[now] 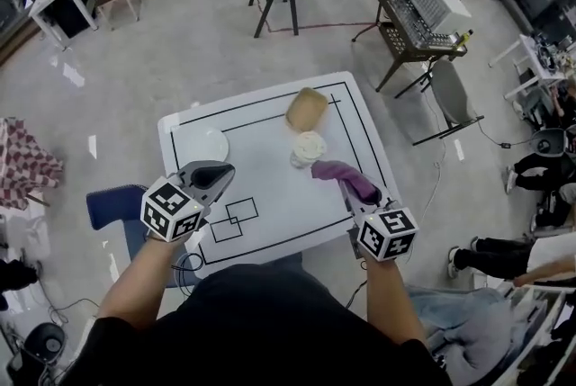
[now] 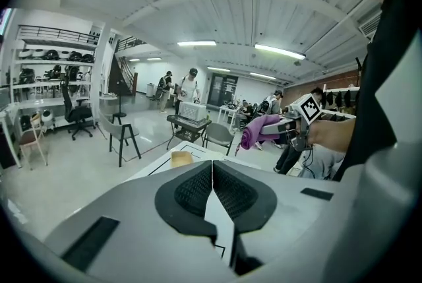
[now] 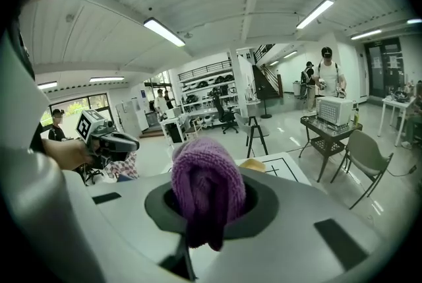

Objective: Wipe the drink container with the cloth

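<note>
The right tool [image 1: 353, 192] clamps a purple knitted cloth [image 1: 340, 175]. The pale drink container [image 1: 307, 148] stands on the white counter [image 1: 279, 177] just beyond its tips. The left tool [image 1: 219, 171] is pressed together, empty.

The purple knitted cloth [image 3: 208, 192] looks coarse and woolly, the left gripper [image 2: 212, 173] is smooth matt grey plastic with ribbed black pads [image 2: 191, 192], and the pale floor [image 1: 180, 42] at upper left shines glossy

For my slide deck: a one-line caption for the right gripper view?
Right gripper shut on a purple knitted cloth, with the left gripper shut alongside.
</note>
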The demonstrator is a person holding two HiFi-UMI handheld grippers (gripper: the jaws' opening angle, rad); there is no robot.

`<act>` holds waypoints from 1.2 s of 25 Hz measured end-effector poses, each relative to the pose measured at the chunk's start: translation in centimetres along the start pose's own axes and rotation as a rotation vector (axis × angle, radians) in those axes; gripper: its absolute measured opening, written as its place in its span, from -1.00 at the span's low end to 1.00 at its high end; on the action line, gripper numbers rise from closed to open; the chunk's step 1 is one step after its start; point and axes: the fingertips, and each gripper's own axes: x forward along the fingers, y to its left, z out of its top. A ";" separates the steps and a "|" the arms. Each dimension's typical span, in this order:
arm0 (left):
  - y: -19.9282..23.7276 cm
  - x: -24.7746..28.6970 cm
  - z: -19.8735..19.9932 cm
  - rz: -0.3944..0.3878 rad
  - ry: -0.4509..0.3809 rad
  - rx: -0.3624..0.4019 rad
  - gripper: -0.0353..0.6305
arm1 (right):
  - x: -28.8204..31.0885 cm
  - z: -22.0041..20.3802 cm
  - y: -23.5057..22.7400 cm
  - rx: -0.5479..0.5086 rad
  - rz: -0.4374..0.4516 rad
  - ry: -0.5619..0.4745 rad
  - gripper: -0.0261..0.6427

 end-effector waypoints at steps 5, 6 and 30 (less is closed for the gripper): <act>-0.7 3.1 1.3 0.012 -0.002 0.001 -0.82 | 0.9 0.9 -3.0 -0.008 0.034 0.005 -0.67; -0.8 3.8 1.5 0.013 -0.002 0.001 -0.82 | 1.0 1.0 -3.8 -0.010 0.040 0.009 -0.67; -0.5 21.3 -1.8 -0.042 0.153 0.135 0.16 | 11.1 1.9 -7.0 -0.158 0.236 0.115 -0.67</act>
